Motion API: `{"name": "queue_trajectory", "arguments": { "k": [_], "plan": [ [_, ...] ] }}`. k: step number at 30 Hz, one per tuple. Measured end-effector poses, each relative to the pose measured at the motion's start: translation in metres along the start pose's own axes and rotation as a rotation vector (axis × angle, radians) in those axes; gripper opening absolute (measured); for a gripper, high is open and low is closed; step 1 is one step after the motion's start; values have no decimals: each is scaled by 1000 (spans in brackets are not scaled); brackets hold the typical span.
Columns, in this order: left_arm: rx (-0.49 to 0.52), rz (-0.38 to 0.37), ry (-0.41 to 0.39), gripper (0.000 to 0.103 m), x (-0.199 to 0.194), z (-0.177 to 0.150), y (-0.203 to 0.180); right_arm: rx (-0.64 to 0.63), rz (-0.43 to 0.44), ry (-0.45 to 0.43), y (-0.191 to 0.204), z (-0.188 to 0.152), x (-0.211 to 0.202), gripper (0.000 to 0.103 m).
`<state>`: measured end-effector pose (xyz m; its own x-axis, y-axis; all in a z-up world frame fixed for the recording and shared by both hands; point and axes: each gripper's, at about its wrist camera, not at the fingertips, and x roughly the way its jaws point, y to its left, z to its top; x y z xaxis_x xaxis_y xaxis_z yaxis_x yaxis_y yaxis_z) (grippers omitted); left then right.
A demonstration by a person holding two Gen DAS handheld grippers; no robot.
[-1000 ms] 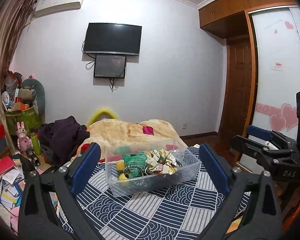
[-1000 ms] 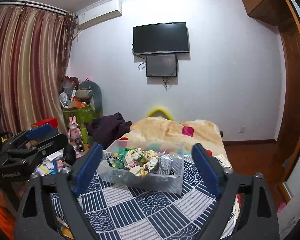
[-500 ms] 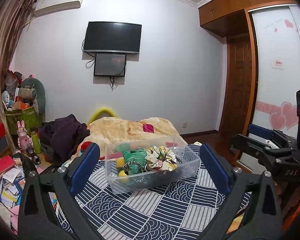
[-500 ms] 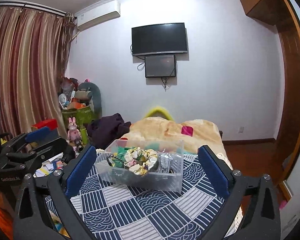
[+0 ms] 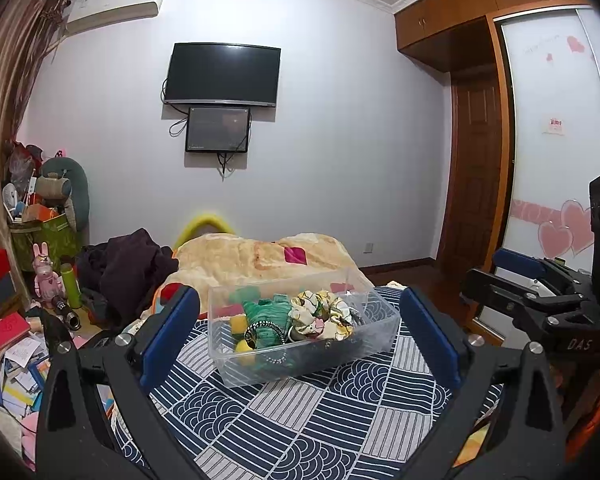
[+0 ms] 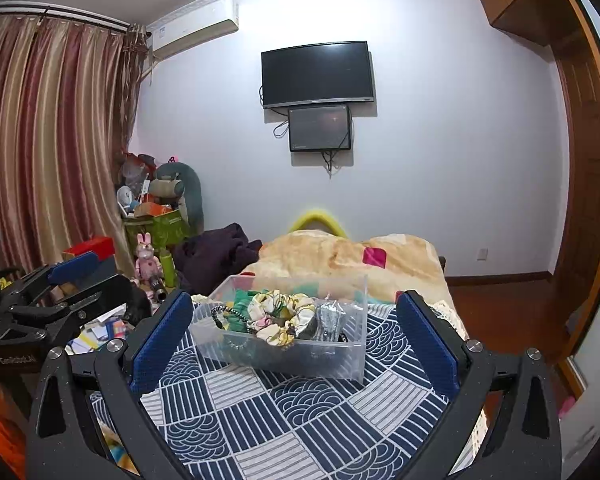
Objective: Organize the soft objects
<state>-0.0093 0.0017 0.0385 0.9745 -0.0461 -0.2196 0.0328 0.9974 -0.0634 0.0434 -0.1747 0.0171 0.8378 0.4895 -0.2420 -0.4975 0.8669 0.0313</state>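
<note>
A clear plastic box [image 5: 380, 330] stands on the blue-and-white patterned cloth [image 5: 300, 420]. It holds a floral scrunchie [image 5: 320, 314], a green scrunchie [image 5: 266, 314], yellow pieces [image 5: 238, 323] and dark bands. It also shows in the right wrist view [image 6: 340, 360], with the floral scrunchie [image 6: 280, 316] and a silver piece [image 6: 328, 320]. My left gripper [image 5: 300, 336] is open and empty, held back from the box. My right gripper [image 6: 296, 340] is open and empty, also short of the box. Each gripper shows at the edge of the other's view.
A beige blanket [image 5: 260, 260] and a dark heap of clothes [image 5: 128, 264] lie behind the box. Toys, boxes and papers [image 5: 16, 320] clutter the floor at left. A wooden door and wardrobe [image 5: 476, 184] stand at right.
Both grippers have drawn back and risen slightly, so the box sits a little lower and farther in view. Both stay open.
</note>
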Motion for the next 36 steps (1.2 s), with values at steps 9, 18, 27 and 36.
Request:
{"name": "queue_trajectory", "arguments": {
  "k": [9,18,27,36],
  "plan": [
    [0,1,3,102,1,-1,0,4,1,6,0,-1,0,102],
    [-2,0,6,102,3,-2,-1,7,0,9,-1,-1,0,102],
    [-5,2,6,102,3,-3,0,9,3,8,-2,0,1,102],
    [-4,-8,8,102,2,-3,0,8,5,7,-2,1,1,103]
  ]
}}
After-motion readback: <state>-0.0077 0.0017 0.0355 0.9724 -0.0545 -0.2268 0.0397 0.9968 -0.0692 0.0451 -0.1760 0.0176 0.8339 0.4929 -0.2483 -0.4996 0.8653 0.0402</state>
